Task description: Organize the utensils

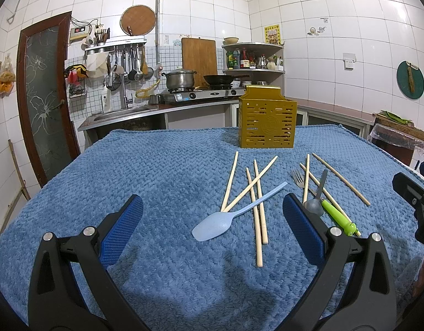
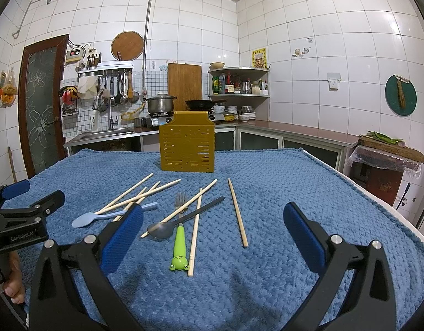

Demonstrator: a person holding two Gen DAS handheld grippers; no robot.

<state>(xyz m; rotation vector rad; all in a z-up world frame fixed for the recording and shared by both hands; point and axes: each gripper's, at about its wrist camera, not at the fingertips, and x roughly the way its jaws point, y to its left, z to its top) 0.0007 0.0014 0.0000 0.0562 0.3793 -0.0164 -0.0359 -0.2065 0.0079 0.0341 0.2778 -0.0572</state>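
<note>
A: Both grippers spread wide, holding nothing: left gripper (image 1: 212, 220), right gripper (image 2: 213, 229). Chopsticks (image 1: 229, 182) scattered before the gold holder (image 1: 268, 121).

B: Only the right wrist view shows the fork's frog handle (image 2: 180, 251) fully.

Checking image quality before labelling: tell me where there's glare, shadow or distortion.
Left wrist view: glare on the upper-right wall tiles, tile lines bowed, dark corner vignetting. Right wrist view: soft gripper shadows on the blue cloth, utensils sharp, same bowing.
</note>
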